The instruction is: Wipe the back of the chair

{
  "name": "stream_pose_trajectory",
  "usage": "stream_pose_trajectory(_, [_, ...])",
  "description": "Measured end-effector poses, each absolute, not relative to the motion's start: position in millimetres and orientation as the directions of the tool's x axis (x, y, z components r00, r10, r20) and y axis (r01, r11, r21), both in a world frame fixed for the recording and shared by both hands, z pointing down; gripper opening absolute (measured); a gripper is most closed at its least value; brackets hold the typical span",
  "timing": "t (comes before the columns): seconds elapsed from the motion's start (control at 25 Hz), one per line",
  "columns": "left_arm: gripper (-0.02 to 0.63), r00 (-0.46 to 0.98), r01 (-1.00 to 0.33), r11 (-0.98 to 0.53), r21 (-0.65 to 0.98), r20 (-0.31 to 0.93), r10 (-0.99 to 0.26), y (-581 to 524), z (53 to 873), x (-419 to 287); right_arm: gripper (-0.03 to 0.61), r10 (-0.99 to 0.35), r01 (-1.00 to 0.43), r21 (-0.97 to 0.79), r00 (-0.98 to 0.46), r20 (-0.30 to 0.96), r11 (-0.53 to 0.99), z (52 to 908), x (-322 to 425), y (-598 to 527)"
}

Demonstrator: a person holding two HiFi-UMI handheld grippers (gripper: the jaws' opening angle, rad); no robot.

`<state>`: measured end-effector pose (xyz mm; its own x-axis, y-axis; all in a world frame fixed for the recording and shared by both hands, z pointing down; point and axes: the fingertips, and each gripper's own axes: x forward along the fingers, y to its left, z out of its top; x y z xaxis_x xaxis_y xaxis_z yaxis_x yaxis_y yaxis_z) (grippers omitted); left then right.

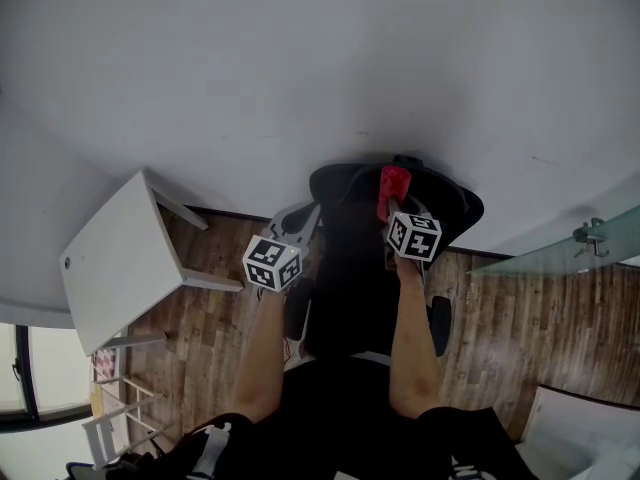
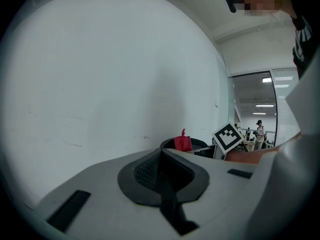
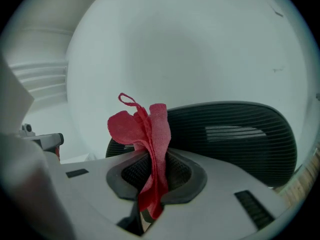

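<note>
A black mesh office chair [image 1: 352,268] stands before me, facing away from the white wall; its curved backrest [image 3: 235,134] fills the right gripper view. My right gripper [image 1: 392,200] is shut on a red cloth [image 3: 147,139], which sticks up from the jaws just over the top of the backrest [image 1: 440,193]. The red cloth [image 1: 392,188] shows at the chair's top edge. My left gripper [image 1: 300,220] hangs at the chair's left side, jaws shut with nothing between them. In the left gripper view the red cloth [image 2: 183,142] and the right gripper's marker cube [image 2: 226,139] appear beyond the jaws.
A white side table [image 1: 115,258] stands to the left on the wood floor. A glass panel with a metal fitting [image 1: 590,236] is at the right. The white wall [image 1: 320,68] rises close behind the chair. A person [image 2: 260,134] stands far off in the room.
</note>
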<state>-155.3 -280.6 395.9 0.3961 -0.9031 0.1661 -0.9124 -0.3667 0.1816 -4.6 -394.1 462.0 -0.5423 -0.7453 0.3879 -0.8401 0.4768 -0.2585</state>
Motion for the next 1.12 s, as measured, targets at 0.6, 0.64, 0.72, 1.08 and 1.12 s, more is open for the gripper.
stream_pose_trajectory(0.6, [0.025, 0.457, -0.886, -0.434, 0.162, 0.155, -0.876, -303, 386, -100, 0.080, -0.846, -0.926, -0.235, -0.368, 0.385, 0.296, 457, 112, -410])
stream_pose_trajectory(0.64, [0.025, 0.457, -0.886, -0.434, 0.162, 0.155, -0.876, -303, 386, -97, 0.078, -0.851, -0.929, -0.232, -0.361, 0.381, 0.290, 457, 118, -409])
stream_pose_trajectory(0.72, [0.025, 0.455, -0.887, -0.432, 0.162, 0.152, -0.877, -304, 384, -93, 0.078, -0.861, -0.932, -0.232, -0.349, 0.369, 0.278, 456, 128, -407])
stream_pose_trajectory(1.08, [0.025, 0.432, -0.898, -0.406, 0.168, 0.160, -0.888, -296, 383, -75, 0.069, -0.883, -0.936, -0.224, -0.334, 0.330, 0.270, 448, 169, -393])
stream_pose_trajectory(1.12, [0.025, 0.431, -0.899, -0.406, 0.167, 0.163, -0.888, -295, 384, -74, 0.071, -0.886, -0.936, -0.237, -0.328, 0.327, 0.259, 447, 173, -392])
